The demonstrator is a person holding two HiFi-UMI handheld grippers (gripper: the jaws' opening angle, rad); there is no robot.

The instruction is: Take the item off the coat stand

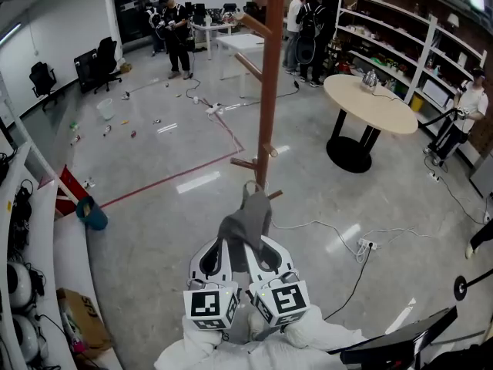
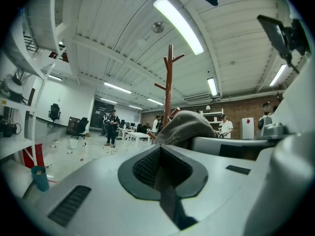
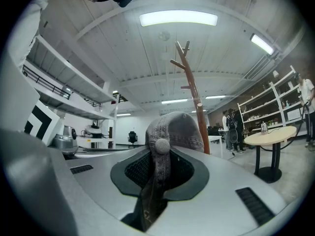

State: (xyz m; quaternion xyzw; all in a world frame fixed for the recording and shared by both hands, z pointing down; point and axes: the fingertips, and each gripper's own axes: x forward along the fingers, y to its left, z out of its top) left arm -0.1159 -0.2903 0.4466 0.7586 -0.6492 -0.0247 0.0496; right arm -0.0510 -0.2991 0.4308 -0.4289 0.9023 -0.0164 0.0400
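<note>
Grey cap (image 3: 173, 132) in tool (image 3: 160, 178)

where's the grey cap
In the head view the grey cap is low centre, pinched by the right gripper, beside the lowest peg of the coat stand.

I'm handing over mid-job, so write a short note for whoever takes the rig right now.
Right gripper: shut on the grey cap, fabric pinched between its jaws.
Left gripper: shut, empty, beside the cap.
Coat stand: just ahead, close behind the cap.
Done: cap gripped.
Left: cannot tell whether the cap is clear of the stand; draw it away.
</note>
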